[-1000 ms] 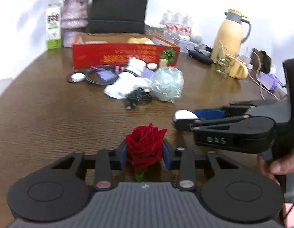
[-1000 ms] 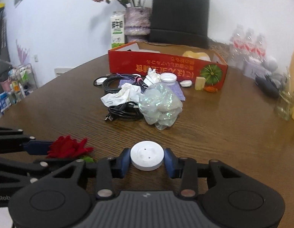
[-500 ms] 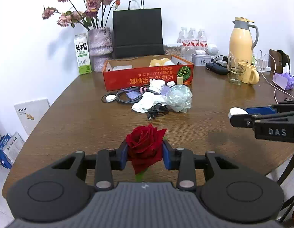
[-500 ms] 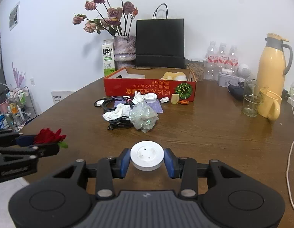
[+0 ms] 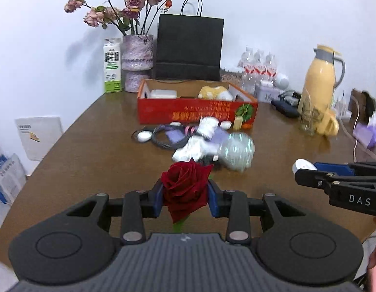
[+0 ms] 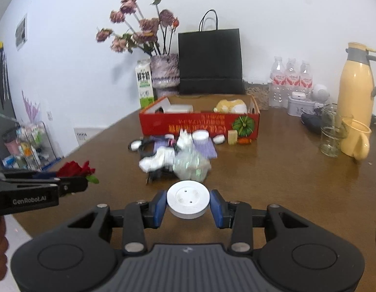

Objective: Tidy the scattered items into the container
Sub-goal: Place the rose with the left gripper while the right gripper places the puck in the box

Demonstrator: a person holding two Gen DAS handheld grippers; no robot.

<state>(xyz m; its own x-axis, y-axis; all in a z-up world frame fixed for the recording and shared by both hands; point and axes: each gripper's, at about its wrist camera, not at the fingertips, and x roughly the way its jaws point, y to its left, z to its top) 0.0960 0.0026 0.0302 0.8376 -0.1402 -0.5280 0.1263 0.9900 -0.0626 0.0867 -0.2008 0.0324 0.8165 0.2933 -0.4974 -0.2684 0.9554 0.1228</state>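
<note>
My left gripper (image 5: pixel 185 198) is shut on a red rose (image 5: pixel 185 187), held above the near part of the table. My right gripper (image 6: pixel 188 205) is shut on a white round disc (image 6: pixel 188 199), also held in the air. The red cardboard box (image 5: pixel 197 114) stands at the far middle of the table, open at the top, with a white item and a yellow item inside. In front of it lies a pile: black cable (image 5: pixel 163 141), white cloth (image 5: pixel 190 149), clear crumpled plastic (image 5: pixel 236 150), small white pieces. The right gripper shows in the left wrist view (image 5: pixel 307 170), the left one in the right wrist view (image 6: pixel 73 177).
Behind the box stand a black paper bag (image 5: pixel 189 48), a vase of dried roses (image 5: pixel 137 63) and a milk carton (image 5: pixel 112 65). At the right are a yellow thermos (image 5: pixel 319 77), a glass (image 6: pixel 332 133), a yellow mug (image 6: pixel 355 138) and water bottles (image 6: pixel 289 77).
Both grippers have risen from low over the table and pulled back, each with its item held; over the last half second they have moved closer toward the box.
</note>
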